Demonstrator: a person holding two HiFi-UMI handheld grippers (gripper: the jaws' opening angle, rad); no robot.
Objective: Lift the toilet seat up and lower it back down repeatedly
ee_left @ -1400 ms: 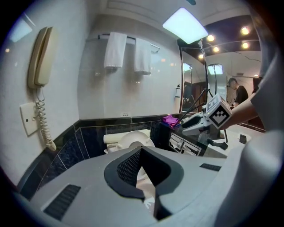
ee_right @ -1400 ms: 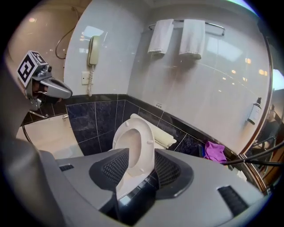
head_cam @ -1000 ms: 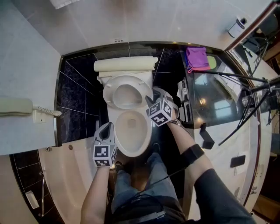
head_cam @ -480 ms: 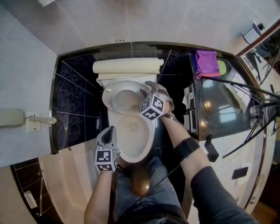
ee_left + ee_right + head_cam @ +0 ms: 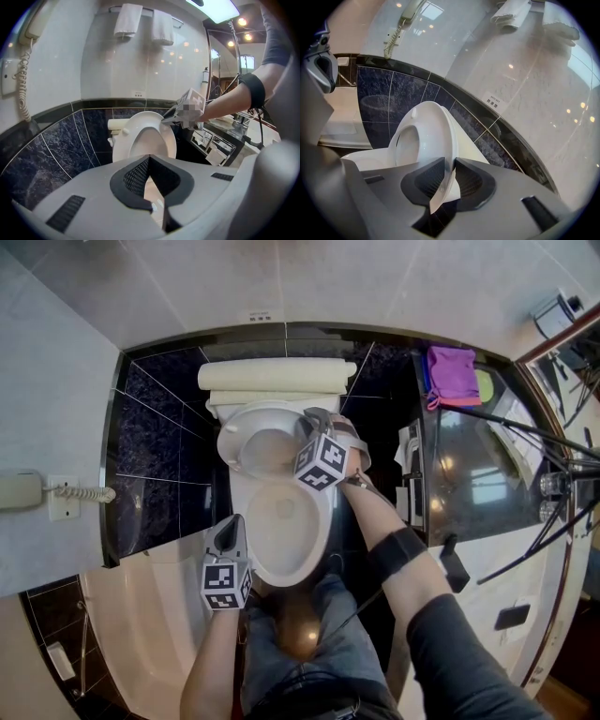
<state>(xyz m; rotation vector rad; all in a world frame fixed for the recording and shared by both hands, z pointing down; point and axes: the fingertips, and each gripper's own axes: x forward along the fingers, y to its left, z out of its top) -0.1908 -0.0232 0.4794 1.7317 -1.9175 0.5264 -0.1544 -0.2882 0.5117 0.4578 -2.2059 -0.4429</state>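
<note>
The white toilet seat (image 5: 234,432) stands raised, leaning back toward the cistern (image 5: 277,378), over the open bowl (image 5: 314,549). My right gripper (image 5: 314,423) is at the seat's upper right edge. In the right gripper view the seat's rim (image 5: 426,131) runs between the two dark pads of the right gripper (image 5: 450,176), whose jaws are closing on it and touch it on both sides. My left gripper (image 5: 232,524) hovers by the bowl's front left, jaws together, holding nothing. From the left gripper (image 5: 149,159) I see the raised seat (image 5: 126,140) and the right gripper (image 5: 171,117) on its edge.
A wall phone (image 5: 19,491) with a coiled cord hangs at the left. A pale bathtub rim (image 5: 141,615) lies left of the bowl. A vanity counter (image 5: 469,456) with a purple cloth (image 5: 453,371) stands at the right. Towels (image 5: 127,18) hang above the cistern.
My right gripper has moved left and up from beside the bowl onto the raised seat's right edge. The left gripper has stayed near the bowl's front left.
</note>
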